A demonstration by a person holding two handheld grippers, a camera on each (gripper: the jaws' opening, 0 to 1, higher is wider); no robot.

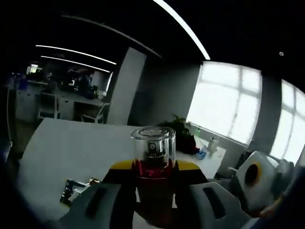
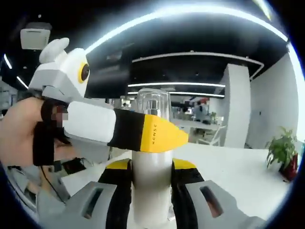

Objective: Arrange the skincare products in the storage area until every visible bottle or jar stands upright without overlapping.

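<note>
- Step in hand, as I read it: a bottle is held up off the table, probably being carried or passed over before being set upright.
- Left gripper (image 1: 155, 188) is clenched on a red bottle (image 1: 153, 181) with a clear cap (image 1: 153, 142); the yellow-tipped jaws press either side of it, just under the cap.
- Right gripper (image 2: 151, 191) grasps a white bottle (image 2: 151, 188) with a clear top; the jaws hug both sides of its body.
- In the right gripper view the left gripper (image 2: 119, 126) crosses in front from the left, its yellow tip over the bottle neck. Can't tell if both views show one bottle or two; the colours differ.
- A hand (image 2: 21, 131) with a black strap holds that left gripper.
- In the left gripper view the right gripper's white body (image 1: 257, 179) sits low on the right, close by.
- Next move, my guess: lower the bottle straight down to a bare patch of table, keep it vertical, loosen only once the base sits flat. Risk: a tall narrow bottle may tip if let go while tilted.
- Table (image 1: 76, 148) is white and broad; a small shiny packet (image 1: 74, 190) lies on it, near the left jaw.
- Room: an open office with ceiling light strips, big windows (image 1: 228, 107), a plant (image 2: 281, 148) at the table's far end, and desks and chairs further back.
</note>
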